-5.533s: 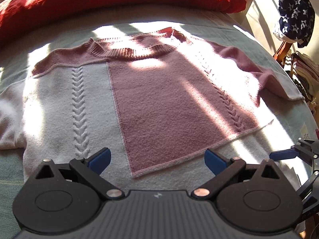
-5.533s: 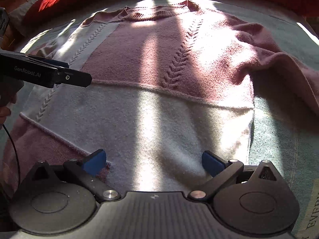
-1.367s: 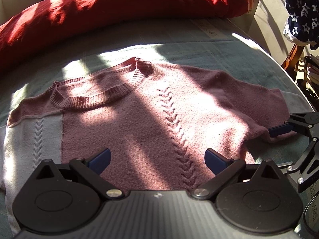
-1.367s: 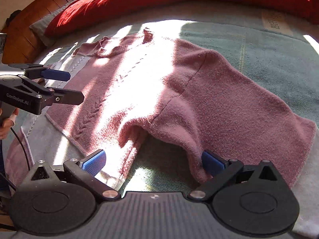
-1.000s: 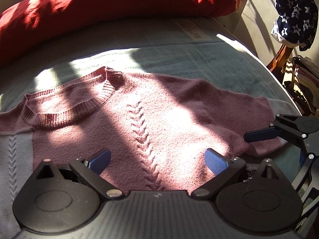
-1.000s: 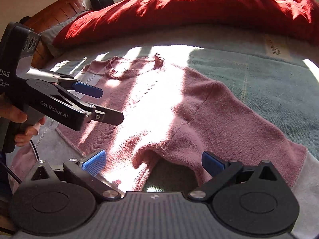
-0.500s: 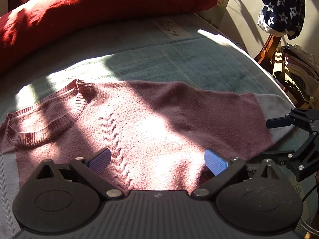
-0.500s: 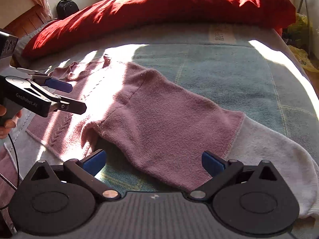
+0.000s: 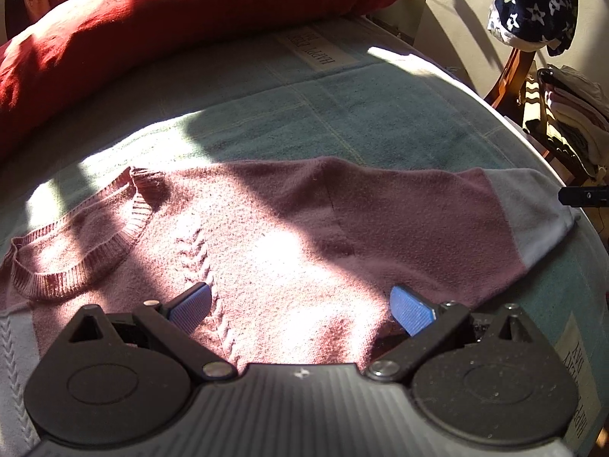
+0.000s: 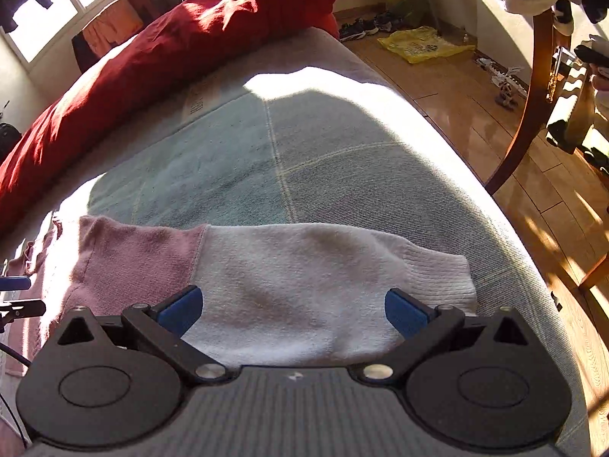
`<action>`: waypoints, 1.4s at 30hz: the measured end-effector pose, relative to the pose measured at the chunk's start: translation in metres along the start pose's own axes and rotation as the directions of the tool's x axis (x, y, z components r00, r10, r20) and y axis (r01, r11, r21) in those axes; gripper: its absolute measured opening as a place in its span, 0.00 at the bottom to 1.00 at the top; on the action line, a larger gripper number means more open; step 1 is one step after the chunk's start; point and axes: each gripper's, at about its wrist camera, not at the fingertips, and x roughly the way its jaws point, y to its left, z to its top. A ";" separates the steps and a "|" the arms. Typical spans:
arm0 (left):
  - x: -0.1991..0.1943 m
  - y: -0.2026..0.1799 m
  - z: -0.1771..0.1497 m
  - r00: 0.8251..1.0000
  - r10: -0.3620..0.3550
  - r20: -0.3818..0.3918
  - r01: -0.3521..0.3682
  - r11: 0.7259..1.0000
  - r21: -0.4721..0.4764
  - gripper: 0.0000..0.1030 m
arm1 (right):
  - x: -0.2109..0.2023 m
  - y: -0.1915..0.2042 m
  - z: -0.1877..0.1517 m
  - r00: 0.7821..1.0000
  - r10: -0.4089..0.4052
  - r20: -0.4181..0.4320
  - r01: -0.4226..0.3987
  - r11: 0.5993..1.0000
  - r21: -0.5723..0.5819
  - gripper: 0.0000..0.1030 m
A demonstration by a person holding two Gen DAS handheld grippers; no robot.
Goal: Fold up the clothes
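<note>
I see both my left gripper and right gripper spread wide over the sweater, which lies on a green bedspread beside a wooden floor.

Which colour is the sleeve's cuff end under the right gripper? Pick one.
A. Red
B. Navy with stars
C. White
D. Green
C: in the right wrist view the ribbed cuff is white, joined to the sweater's pink part, between the right gripper's open jaws.
</note>
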 end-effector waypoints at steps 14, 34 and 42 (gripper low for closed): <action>-0.001 -0.001 0.003 1.000 0.021 -0.020 -0.021 1.000 -0.011 0.97 | 0.009 0.002 0.012 0.994 -0.105 -0.019 0.103 0.991 -0.086 1.00; -0.048 0.082 -0.086 0.996 0.090 -0.016 -0.091 0.993 -0.078 0.97 | 0.093 0.247 -0.046 0.996 -0.052 -0.068 -0.002 0.781 -0.624 1.00; -0.059 0.107 -0.110 0.995 0.091 -0.029 -0.093 0.991 -0.098 0.97 | 0.056 0.246 -0.048 0.994 -0.102 -0.040 0.058 0.798 -0.600 1.00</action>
